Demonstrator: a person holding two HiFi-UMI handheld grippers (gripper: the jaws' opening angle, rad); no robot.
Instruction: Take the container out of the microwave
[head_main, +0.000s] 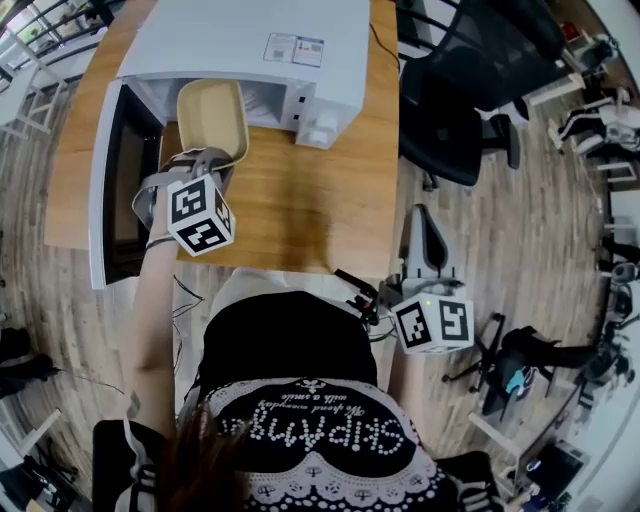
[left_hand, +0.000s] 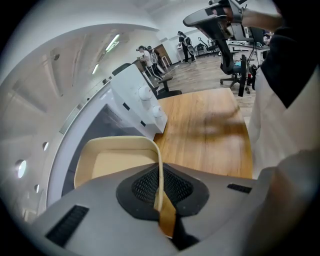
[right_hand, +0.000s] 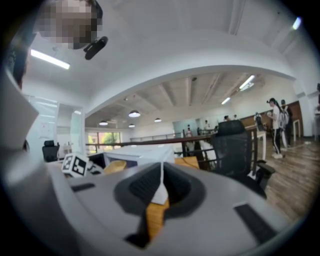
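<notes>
The beige container (head_main: 212, 118) hung at the mouth of the microwave (head_main: 250, 45), its near part out over the wooden table (head_main: 300, 200). Its far end seemed to lie just within the cavity, though the head view was too steep to be sure. It was empty and tilted a little. The left gripper (head_main: 205, 160) had it by the near rim: in the left gripper view the thin beige wall (left_hand: 159, 170) ran straight between the two jaws, which were pressed tight on it. The microwave door (head_main: 100, 190) stood swung wide at the left edge of the table.

The right gripper (head_main: 422, 215) was well apart from all this, low by the person's right side beyond the table's edge. Its jaws were together with nothing between them. A black office chair (head_main: 450, 110) stood beyond the table's right side.
</notes>
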